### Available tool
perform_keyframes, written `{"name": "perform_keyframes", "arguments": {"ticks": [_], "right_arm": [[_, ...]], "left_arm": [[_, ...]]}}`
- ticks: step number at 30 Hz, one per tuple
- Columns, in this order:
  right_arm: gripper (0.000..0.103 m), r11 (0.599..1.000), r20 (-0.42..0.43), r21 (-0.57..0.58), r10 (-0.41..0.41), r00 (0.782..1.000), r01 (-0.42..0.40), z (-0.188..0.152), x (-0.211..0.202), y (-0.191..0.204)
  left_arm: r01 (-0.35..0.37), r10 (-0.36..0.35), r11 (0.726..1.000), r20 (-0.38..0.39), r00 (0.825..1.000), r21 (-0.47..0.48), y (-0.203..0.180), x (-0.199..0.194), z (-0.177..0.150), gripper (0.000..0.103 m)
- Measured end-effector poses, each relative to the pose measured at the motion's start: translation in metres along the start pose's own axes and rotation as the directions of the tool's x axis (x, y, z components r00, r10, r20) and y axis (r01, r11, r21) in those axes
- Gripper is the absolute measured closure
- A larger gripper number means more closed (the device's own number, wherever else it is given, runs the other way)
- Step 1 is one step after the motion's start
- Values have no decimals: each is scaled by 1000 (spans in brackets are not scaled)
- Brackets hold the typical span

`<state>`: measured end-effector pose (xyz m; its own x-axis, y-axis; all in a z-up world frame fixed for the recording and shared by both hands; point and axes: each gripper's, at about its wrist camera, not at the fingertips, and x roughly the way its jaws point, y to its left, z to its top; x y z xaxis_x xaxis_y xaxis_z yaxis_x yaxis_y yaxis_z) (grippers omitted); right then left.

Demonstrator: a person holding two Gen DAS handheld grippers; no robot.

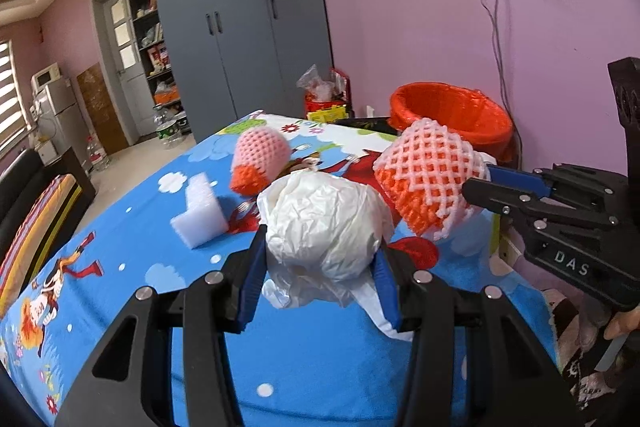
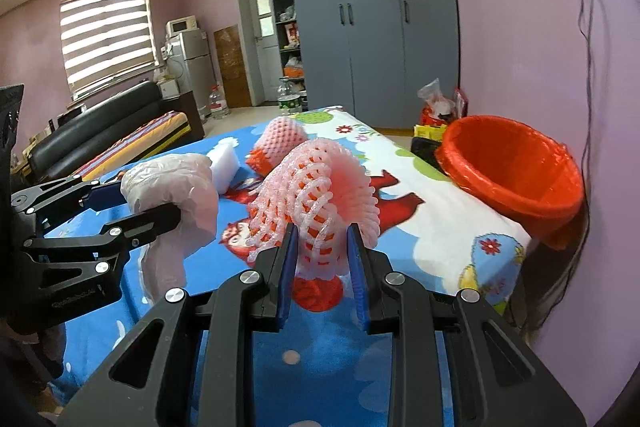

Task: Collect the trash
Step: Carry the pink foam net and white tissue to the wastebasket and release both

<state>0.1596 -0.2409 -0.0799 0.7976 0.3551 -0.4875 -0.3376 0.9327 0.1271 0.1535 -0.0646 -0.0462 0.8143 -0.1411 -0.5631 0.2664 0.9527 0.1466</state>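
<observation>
Left claw (image 1: 320,259): clamped on crumpled white plastic bag (image 1: 324,223), held above tabletop (image 1: 120,227) with blue cartoon cloth.
Right claw (image 2: 322,251): clamped on pink foam fruit net (image 2: 316,187), also lifted off cloth.
Second foam net (image 1: 260,155) and white foam block (image 1: 200,211): lying on cloth, farther back.
Orange-lined bin (image 2: 516,167): at tabletop's far right edge by wall; base hidden, probably on floor.

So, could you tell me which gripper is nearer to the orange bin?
Right. The right gripper, holding a foam net, is closer to the orange bin; the left gripper, holding crumpled plastic, is farther away.
</observation>
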Motion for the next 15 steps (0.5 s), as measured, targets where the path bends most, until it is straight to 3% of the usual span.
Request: {"name": "perform_keyframes", "arguments": {"ticks": [15], "right_arm": [[78,993,11,81,-88,996,87,0,-14,-59]], "left_arm": [[85,-84,995,-14,996,51,-42,30,30,56]]}}
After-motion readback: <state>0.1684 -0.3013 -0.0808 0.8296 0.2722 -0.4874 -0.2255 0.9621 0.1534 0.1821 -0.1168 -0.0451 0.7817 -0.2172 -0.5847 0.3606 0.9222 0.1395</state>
